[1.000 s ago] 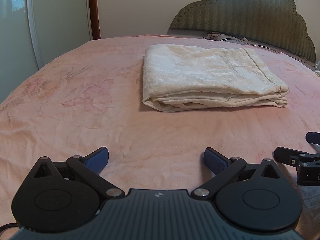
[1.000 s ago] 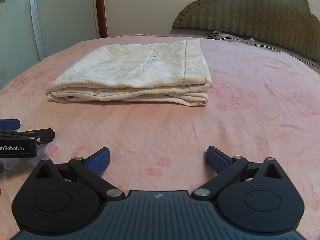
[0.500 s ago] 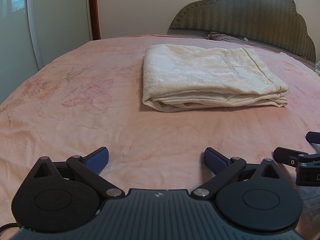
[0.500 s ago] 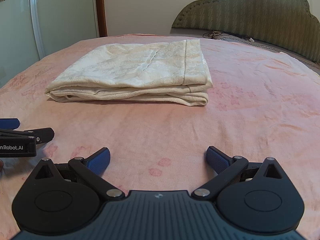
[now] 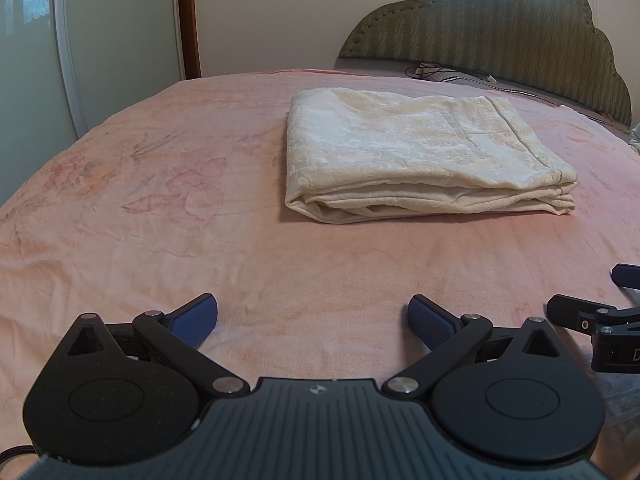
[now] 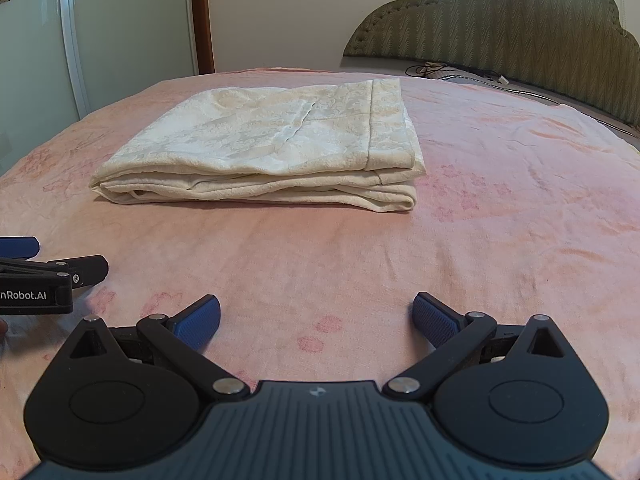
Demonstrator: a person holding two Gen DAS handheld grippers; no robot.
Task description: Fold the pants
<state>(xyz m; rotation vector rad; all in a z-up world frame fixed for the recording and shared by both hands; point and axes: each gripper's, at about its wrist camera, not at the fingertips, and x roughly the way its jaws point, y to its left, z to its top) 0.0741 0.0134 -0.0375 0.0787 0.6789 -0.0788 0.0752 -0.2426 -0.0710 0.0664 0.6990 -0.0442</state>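
Pink bedspread (image 5: 160, 208), scalloped green headboard (image 5: 500, 28)

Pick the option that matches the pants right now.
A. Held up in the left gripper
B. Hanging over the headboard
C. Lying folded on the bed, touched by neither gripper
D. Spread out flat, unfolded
C: the cream pants lie as a layered, folded stack on the pink bedspread, while the left gripper and right gripper sit well short of them, jaws wide apart and empty.

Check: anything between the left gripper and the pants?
Nothing: only bare pink bedspread between the open left gripper and the folded pants, per the left wrist view.
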